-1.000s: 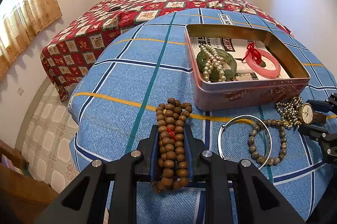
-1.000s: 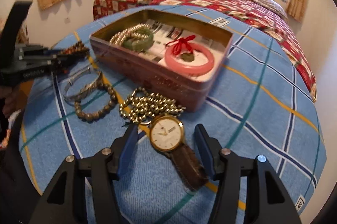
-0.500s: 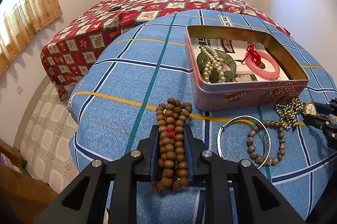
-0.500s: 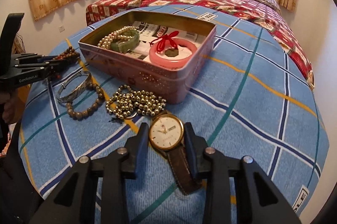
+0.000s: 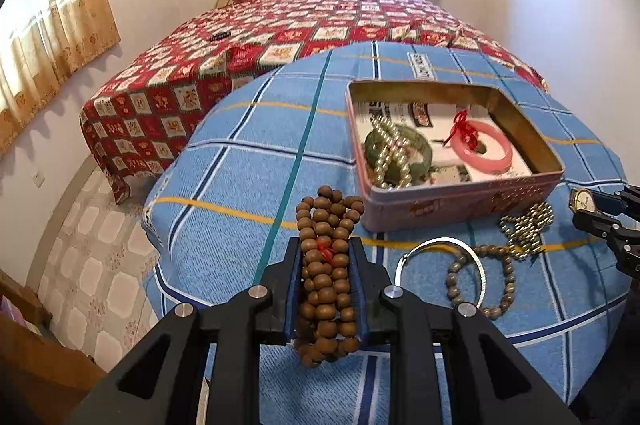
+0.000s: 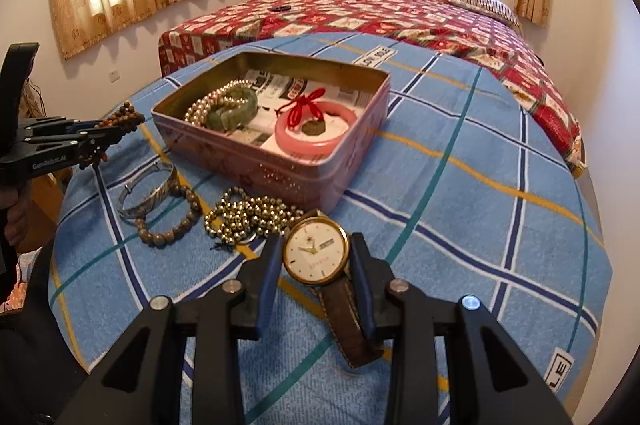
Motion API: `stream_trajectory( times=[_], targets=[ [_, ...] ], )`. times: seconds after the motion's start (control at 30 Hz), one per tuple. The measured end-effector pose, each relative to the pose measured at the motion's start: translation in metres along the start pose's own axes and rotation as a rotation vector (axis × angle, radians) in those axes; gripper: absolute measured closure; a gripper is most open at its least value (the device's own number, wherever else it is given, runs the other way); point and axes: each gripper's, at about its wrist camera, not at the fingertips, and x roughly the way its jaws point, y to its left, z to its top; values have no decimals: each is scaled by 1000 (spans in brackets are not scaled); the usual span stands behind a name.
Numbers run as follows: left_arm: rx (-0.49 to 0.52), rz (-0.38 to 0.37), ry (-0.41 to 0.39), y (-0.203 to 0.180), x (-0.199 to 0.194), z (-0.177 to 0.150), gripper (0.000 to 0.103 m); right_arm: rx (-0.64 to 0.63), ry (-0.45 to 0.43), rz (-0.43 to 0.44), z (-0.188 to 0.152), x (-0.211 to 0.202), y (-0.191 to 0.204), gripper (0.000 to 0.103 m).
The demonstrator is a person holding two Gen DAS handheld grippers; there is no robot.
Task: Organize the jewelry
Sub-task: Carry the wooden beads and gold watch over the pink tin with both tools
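My left gripper (image 5: 325,253) is shut on a brown wooden bead string (image 5: 326,265) and holds it above the blue checked cloth. My right gripper (image 6: 315,253) is shut on a gold wristwatch (image 6: 316,255) with a brown strap, lifted off the cloth. The pink tin box (image 5: 460,201) lies open ahead; in it are a green bangle (image 5: 424,149) with a pearl strand and a pink bangle (image 5: 500,153) with red cord. The box also shows in the right wrist view (image 6: 280,173). The left gripper with the beads shows at the left of the right wrist view (image 6: 120,123).
On the cloth in front of the box lie a silver bangle (image 6: 148,195), a grey-brown bead bracelet (image 6: 172,229) and a heap of gold beads (image 6: 248,217). A bed with a red patterned cover (image 5: 280,37) stands behind. The table edge drops to a tiled floor (image 5: 92,265) on the left.
My right gripper closed on the watch and lifted it off the cloth. My left gripper rose a little with the wooden beads still held.
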Motion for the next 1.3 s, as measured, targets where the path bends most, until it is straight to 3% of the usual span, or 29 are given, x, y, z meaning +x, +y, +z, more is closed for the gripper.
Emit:
stream_trajectory(
  times=[0.37, 1.3],
  targets=[
    [24, -20, -54, -9, -22, 17, 80, -5, -44, 0, 12, -9, 3, 67],
    [90, -21, -99, -34, -11, 71, 80, -47, -123, -16, 63, -9, 6, 67]
  ],
)
